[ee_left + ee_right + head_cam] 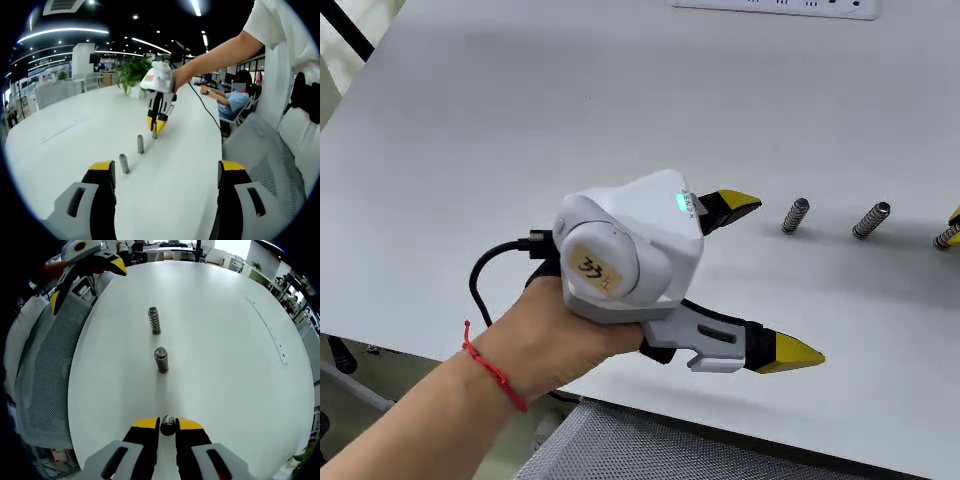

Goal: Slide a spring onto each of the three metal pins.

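**Set in a row on the table [520, 120], upright and well apart:** near spring [796, 215], mid spring [871, 219], end spring [167, 429].

**Pinched between the closed jaws of the right gripper [167, 423], just under its rounded metal top:** the end spring, standing on the table.

**Held over the table edge, short of the near spring, jaws wide apart with nothing between them:** the left gripper [772, 278].

**Presence of a pin inside every coil:** not certain. Rounded head visible atop the mid and end ones.

**Judged as the step in hand:** seating the last coil.

To do it well:
- Keep the coil's axis in line with the pin and push straight down, never sideways.
- Grip lightly, enough to guide without crushing the turns or tipping the pin.
- Let go only after seating the coil low and checking for a free stand.
- Lift away vertically, clear of the mid spring.
- Bring the left gripper in to steady the base only on seeing a lean.
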`<state>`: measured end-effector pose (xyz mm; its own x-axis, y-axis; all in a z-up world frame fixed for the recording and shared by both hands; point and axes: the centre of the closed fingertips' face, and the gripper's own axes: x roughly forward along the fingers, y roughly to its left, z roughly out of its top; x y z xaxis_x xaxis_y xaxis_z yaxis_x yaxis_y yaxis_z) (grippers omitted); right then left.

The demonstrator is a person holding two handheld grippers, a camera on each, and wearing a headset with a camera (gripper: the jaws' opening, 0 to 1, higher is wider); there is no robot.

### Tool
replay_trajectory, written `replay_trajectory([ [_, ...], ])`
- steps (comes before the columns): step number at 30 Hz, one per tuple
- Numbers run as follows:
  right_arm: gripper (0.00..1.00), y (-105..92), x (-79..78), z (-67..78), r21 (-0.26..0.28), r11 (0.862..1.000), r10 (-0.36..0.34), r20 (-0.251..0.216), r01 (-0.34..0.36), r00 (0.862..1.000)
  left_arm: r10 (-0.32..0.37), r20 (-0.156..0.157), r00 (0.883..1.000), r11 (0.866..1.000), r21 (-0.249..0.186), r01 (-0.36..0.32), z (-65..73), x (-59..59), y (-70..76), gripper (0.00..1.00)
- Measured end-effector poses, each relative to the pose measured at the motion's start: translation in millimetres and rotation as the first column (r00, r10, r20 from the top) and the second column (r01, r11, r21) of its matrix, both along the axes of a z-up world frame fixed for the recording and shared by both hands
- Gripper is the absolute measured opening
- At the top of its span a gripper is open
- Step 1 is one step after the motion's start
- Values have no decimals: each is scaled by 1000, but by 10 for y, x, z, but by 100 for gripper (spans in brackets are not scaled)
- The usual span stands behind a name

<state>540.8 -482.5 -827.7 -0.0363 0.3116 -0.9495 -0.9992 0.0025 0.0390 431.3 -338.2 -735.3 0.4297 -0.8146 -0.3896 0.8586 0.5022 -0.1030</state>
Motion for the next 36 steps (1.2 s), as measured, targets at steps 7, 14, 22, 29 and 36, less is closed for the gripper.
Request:
replay_trajectory([
  [7, 16, -7, -27, 136, 28, 999, -18, 17, 17, 1000, 1, 7, 1000, 1000, 5, -1, 28, 11, 14, 83],
  [14, 23, -37, -66, 406, 99, 992, -78, 43, 74, 996, 2, 22, 1000, 1000, 22, -2, 41, 40, 65, 85],
  [22, 33, -276, -96, 726, 313, 919, -266, 48, 238, 963, 23, 39, 999, 999, 42, -24, 23, 120, 221, 91],
  [29, 50, -669, -324, 798, 403, 857, -367, 34, 323, 930, 23, 55, 998, 998, 60, -26, 8, 144, 303, 99],
  [36, 68, -1006, -511, 746, 481, 779, -466, 12, 404, 885, 19, 67, 998, 995, 97, -25, -43, 131, 348, 99],
])
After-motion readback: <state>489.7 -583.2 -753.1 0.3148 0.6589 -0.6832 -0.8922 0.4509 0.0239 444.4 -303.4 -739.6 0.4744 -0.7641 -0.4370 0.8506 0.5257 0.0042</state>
